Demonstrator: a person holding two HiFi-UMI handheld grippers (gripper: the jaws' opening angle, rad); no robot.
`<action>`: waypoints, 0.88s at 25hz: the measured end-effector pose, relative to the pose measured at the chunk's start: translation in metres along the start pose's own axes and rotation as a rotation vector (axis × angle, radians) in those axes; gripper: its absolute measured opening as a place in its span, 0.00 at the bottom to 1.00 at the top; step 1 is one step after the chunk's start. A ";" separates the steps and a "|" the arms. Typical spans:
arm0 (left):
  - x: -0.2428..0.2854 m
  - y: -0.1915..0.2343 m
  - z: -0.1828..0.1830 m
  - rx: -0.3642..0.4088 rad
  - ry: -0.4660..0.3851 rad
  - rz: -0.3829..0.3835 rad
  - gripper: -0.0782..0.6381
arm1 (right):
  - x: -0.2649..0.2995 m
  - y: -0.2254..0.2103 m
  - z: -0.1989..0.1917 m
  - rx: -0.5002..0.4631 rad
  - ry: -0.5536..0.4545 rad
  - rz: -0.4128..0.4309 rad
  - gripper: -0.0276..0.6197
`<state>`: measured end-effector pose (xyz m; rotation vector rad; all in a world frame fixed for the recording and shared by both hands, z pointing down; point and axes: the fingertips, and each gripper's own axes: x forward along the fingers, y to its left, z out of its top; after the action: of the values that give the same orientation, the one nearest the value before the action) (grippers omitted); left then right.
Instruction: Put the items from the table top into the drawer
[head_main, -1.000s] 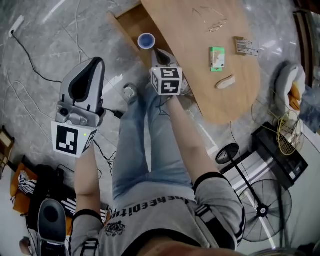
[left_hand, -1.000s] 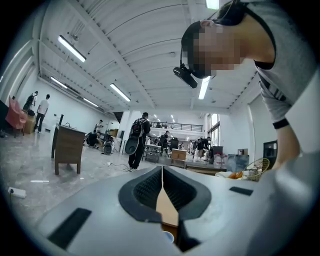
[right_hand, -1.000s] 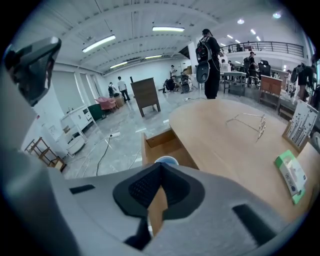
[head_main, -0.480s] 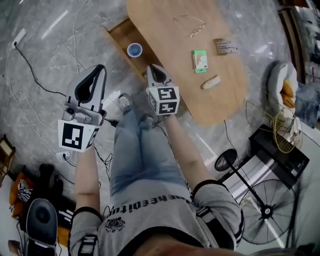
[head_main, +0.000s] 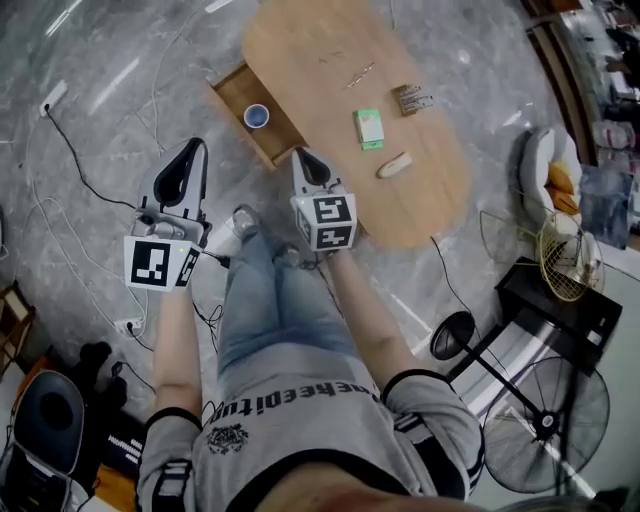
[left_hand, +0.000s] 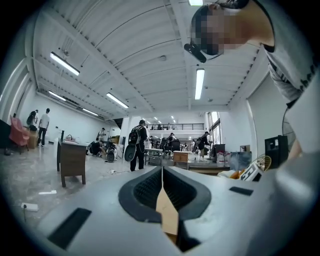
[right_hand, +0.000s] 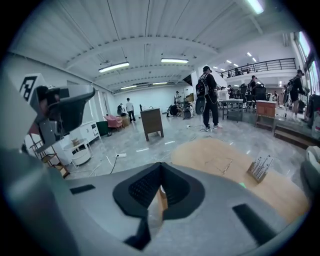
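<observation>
Head view: person stands and looks down at a wooden oval counter (head_main: 320, 50) on a grey marble floor (head_main: 90, 130).

Left hand-held gripper (head_main: 196, 148) is shut and empty. In the left gripper view its jaws (left_hand: 162, 169) meet along one line with nothing between them. It is held over the floor, left of the person's legs and well apart from the counter.

Right hand-held gripper (head_main: 299, 155) is also shut with nothing in it. In the right gripper view the jaws (right_hand: 160, 166) are together. In the head view its tip sits just beside the near end of the drawer (head_main: 238, 90). It touches none of the items.

The drawer is pulled out at the counter's left edge. A cup (head_main: 256, 116), white with a blue inside, is in it.

On the counter top:
- green box (head_main: 368, 129), near the middle
- tan oblong piece (head_main: 393, 165), just below and right of the box
- brown packet (head_main: 411, 99), above and right of the box
- thin wire piece (head_main: 360, 75), above the box; too small to tell what it is

All four lie apart from each other.

The right gripper view shows the counter (right_hand: 215, 150) ahead, with the wire piece (right_hand: 220, 165) and the packet (right_hand: 260, 169) on it.

Cables (head_main: 70, 160) run across the floor at left. A floor fan (head_main: 545, 420) is at lower right. People (left_hand: 137, 145) and a wooden cabinet (left_hand: 72, 160) stand in the hall behind.
</observation>
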<state>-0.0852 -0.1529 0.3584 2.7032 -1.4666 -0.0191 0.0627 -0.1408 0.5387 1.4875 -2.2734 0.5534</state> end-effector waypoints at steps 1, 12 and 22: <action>-0.005 -0.005 0.007 0.005 0.001 -0.001 0.13 | -0.010 0.002 0.006 0.000 -0.008 -0.002 0.05; -0.048 -0.038 0.059 0.020 0.007 0.017 0.13 | -0.098 0.022 0.058 -0.018 -0.096 -0.006 0.05; -0.077 -0.070 0.099 0.038 -0.063 0.002 0.13 | -0.165 0.038 0.102 -0.085 -0.208 -0.014 0.05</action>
<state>-0.0728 -0.0559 0.2538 2.7556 -1.5011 -0.0783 0.0806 -0.0507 0.3639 1.5826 -2.4068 0.3060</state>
